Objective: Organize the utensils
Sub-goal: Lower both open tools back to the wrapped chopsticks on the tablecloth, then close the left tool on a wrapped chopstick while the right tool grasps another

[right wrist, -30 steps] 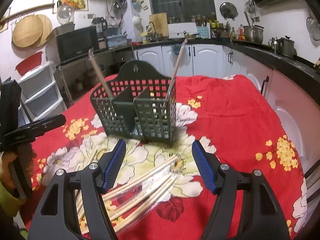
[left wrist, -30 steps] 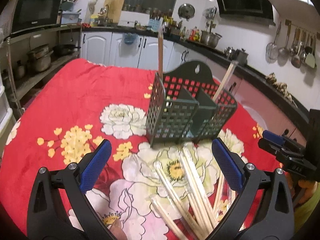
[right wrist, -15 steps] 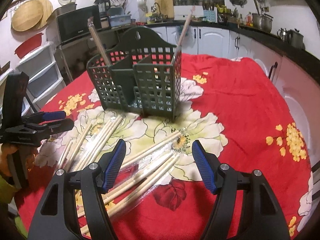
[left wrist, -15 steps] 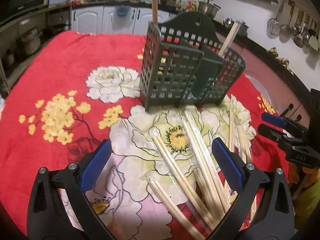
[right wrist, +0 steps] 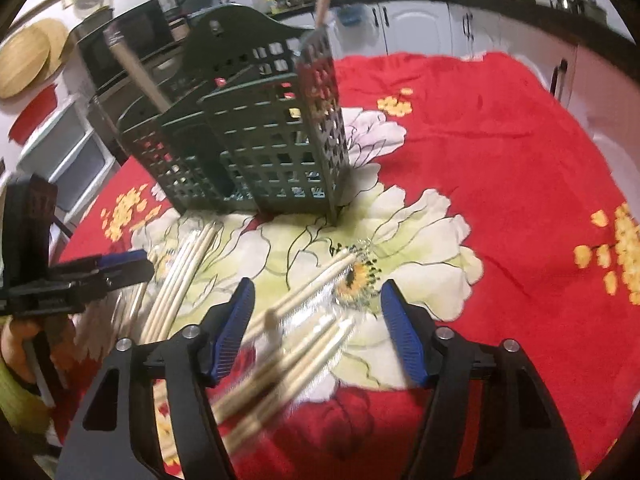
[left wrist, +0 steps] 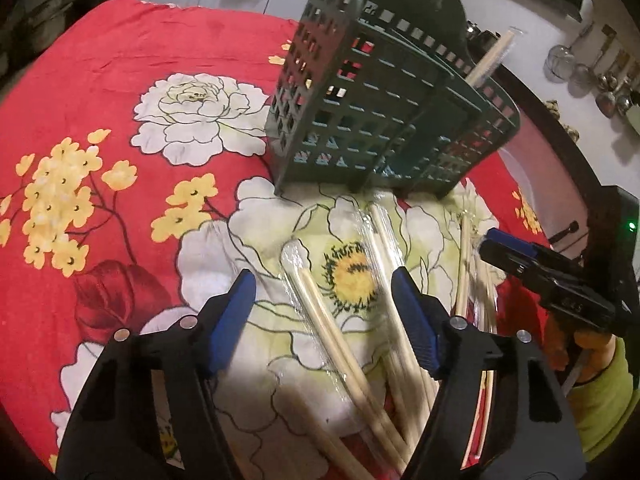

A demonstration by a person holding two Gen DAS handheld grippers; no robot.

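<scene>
Left wrist view, left to right: the red floral cloth covers the counter; the left hand-held gripper hangs over plastic-wrapped chopsticks that lie loose on the cloth. Its jaws have just been closing, with one wrapped pair between the blue pads but not pressed, so the grip is released. Beyond stands the dark green utensil caddy, a chopstick leaning in its right compartment. At far right is the right hand-held gripper.

Right wrist view, left to right: more chopsticks lie in a second bundle near the caddy's foot; the right hand-held gripper's jaws have likewise just been closing, astride blurred wrapped chopsticks, not clamping them.
</scene>
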